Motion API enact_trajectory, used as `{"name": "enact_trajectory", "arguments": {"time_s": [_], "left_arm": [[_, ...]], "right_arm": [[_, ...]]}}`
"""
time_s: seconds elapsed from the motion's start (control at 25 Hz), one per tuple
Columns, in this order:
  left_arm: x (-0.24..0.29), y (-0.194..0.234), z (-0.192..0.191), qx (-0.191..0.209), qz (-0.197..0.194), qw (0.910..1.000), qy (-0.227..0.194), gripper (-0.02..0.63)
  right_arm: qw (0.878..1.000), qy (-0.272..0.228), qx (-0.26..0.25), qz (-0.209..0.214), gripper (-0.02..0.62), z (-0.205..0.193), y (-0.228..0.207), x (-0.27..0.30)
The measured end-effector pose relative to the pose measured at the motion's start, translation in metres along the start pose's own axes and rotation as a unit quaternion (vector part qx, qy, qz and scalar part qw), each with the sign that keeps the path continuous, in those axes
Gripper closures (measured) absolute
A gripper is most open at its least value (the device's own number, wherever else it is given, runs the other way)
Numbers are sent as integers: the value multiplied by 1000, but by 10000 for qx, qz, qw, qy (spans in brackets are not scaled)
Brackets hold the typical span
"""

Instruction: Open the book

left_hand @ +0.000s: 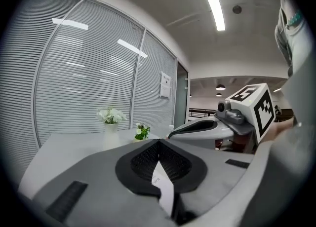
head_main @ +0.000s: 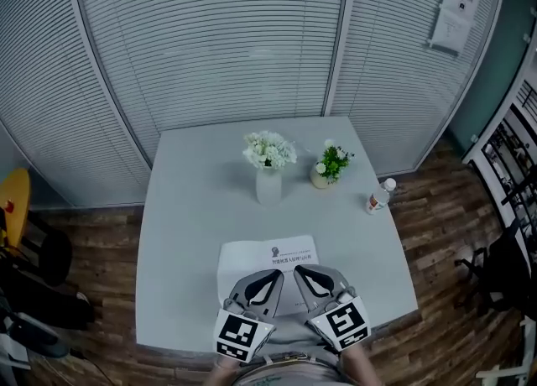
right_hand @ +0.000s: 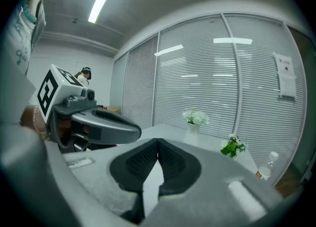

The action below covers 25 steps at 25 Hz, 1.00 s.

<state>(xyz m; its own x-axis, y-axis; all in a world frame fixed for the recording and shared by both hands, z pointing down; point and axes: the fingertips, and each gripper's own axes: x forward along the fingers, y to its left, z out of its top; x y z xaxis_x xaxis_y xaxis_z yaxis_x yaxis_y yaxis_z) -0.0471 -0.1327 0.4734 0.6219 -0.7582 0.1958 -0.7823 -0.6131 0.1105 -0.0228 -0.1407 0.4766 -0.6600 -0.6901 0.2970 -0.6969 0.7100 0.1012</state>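
Lying flat at the near edge of the pale grey surface (head_main: 193, 233), the white printed book (head_main: 270, 252) sits partly beneath both grippers. The left gripper (head_main: 280, 273) and right gripper (head_main: 295, 268) are each clenched tip to tip. A white sliver shows behind each pair of pads, but whether it is a pinched page cannot be told.

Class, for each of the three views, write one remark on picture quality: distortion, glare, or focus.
Head view: the wide lens bows the grey slatted blinds and the white square table; light is even, shadows faint. Left gripper view: black vignette at the corners, the long ceiling strip light blows out. Right gripper view: same vignette, light bars glare on the blinds.
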Motion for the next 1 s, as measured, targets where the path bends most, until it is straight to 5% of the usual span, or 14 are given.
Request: {"name": "enact_trajectory", "arguments": {"time_s": [0.36, 1.0], "left_arm": [[-5, -8, 13, 220, 17, 9997, -70, 607], [-8, -2, 12, -72, 155, 9998, -85, 607]], "right_arm": [[9998, -178, 65, 1, 592, 14, -1, -11], [9995, -299, 86, 72, 594, 19, 6, -11]]}}
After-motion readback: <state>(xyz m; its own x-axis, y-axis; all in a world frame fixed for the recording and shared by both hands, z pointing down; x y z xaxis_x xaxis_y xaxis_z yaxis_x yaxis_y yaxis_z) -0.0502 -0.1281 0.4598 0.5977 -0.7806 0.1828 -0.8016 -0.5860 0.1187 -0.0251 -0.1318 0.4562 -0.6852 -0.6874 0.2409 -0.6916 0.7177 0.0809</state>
